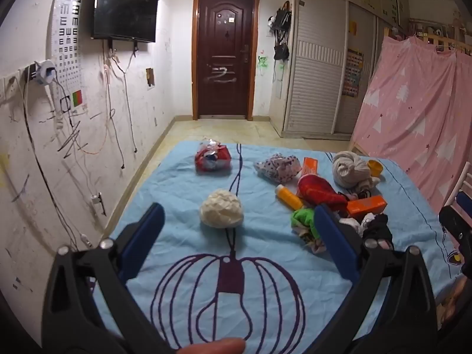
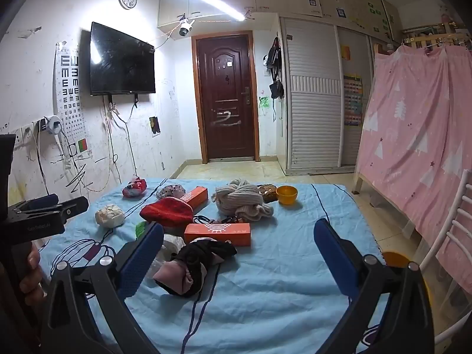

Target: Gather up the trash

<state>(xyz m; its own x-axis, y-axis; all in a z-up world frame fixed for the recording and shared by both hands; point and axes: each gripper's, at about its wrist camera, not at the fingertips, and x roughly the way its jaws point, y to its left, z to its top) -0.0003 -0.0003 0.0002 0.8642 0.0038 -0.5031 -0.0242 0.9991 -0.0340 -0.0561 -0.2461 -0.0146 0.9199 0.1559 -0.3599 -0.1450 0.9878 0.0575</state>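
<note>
Nearest the left wrist lens, the left gripper (image 1: 239, 227) has its blue fingers (image 1: 144, 236) spread wide apart, holding nothing and touching nothing; they hang above the light blue sheet (image 1: 265, 265). Between the fingertips, toward 12 o'clock, lies a crumpled white paper ball (image 1: 221, 213) on the sheet, clear of both fingers. Farther out at 12 o'clock sits a red and white crumpled wrapper bag (image 1: 213, 157). At 1 to 2 o'clock is a cluster: a yellow spool (image 1: 288, 197), a red knit hat (image 1: 320, 192), an orange box (image 1: 366, 204), a green rag (image 1: 303, 219) just beside the right finger, and a beige knit bundle (image 1: 351, 168).

From the right wrist view, the right gripper (image 2: 239, 237) is likewise wide open and empty. A black and pink cloth bundle (image 2: 191, 268) lies between its fingers, near the left one; whether they touch cannot be told. The paper ball (image 2: 109, 216) rests at 10 o'clock, and a yellow bowl (image 2: 286, 194) at 1 o'clock.
</note>
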